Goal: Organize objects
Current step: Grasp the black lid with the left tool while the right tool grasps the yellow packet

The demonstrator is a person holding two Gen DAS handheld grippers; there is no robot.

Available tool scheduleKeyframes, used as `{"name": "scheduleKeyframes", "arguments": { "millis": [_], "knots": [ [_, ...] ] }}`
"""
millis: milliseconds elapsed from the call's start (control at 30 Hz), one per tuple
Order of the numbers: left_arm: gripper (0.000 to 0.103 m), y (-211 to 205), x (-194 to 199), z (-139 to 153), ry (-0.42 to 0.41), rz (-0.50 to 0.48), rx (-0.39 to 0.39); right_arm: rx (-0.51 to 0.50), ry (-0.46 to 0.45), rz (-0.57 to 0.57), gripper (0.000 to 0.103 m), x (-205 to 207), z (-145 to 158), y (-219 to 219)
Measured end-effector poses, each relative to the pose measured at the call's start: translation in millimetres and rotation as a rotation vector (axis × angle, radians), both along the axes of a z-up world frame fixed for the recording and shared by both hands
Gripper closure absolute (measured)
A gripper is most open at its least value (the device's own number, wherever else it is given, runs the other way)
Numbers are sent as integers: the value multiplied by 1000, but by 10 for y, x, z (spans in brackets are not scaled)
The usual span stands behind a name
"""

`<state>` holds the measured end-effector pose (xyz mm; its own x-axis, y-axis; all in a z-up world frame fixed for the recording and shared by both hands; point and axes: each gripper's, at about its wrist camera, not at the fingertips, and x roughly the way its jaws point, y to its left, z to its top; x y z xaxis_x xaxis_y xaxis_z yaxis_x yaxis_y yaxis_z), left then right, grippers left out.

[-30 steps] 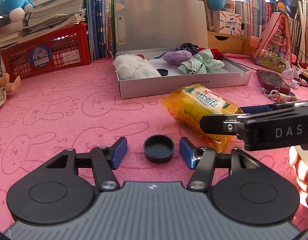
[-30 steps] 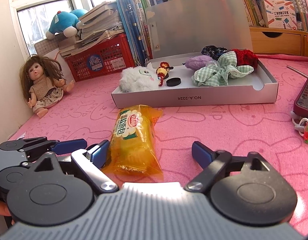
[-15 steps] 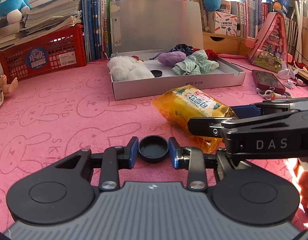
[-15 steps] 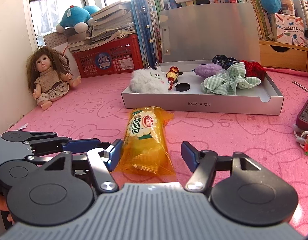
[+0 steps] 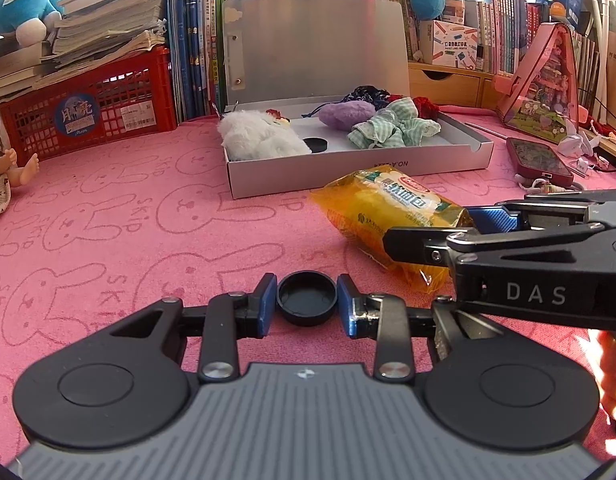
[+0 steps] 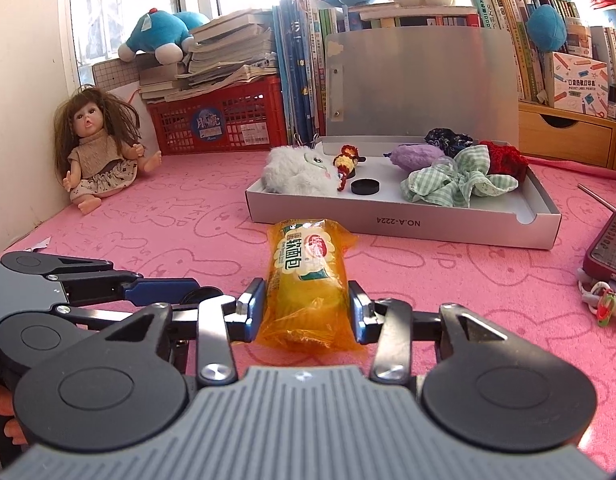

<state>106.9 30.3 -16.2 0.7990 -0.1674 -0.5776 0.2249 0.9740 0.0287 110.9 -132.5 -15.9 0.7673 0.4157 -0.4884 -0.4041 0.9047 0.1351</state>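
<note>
A black round cap (image 5: 306, 298) lies on the pink rabbit-print cloth, and my left gripper (image 5: 306, 305) is shut on it, one blue pad against each side. Just to its right lies a yellow bread packet (image 5: 388, 204) (image 6: 308, 276). My right gripper (image 6: 308, 307) straddles the packet's near end. Its jaws are closing, and both pads touch the wrapper. In the left wrist view the right gripper's fingers (image 5: 424, 242) reach in from the right. Behind stands an open grey cardboard box (image 5: 348, 178) (image 6: 388, 222) that holds a white fluffy toy (image 6: 295, 172), a green checked scrunchie (image 6: 456, 178) and another black cap (image 6: 365, 187).
A doll (image 6: 95, 156) sits at the far left against the wall. A red crate (image 5: 87, 120) under stacked books, and rows of books, line the back. A dark red phone (image 5: 538, 160) and a small keychain (image 6: 606, 306) lie to the right of the box.
The left jaws closed onto the black cap and have held still since. The right jaws narrowed from wide apart until both pads met the bread packet.
</note>
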Motion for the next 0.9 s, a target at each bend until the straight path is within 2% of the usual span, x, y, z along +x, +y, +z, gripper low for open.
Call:
{"name": "scheduleKeyframes", "arguments": {
  "millis": [400,900],
  "knots": [
    [65,27,8,85,-13,20,-22,-5,-27,-33,58,-40,143,-91],
    [65,-91,142,273,-31,8,-41,-2,-39,-131,58,39,278,-338]
  ]
}}
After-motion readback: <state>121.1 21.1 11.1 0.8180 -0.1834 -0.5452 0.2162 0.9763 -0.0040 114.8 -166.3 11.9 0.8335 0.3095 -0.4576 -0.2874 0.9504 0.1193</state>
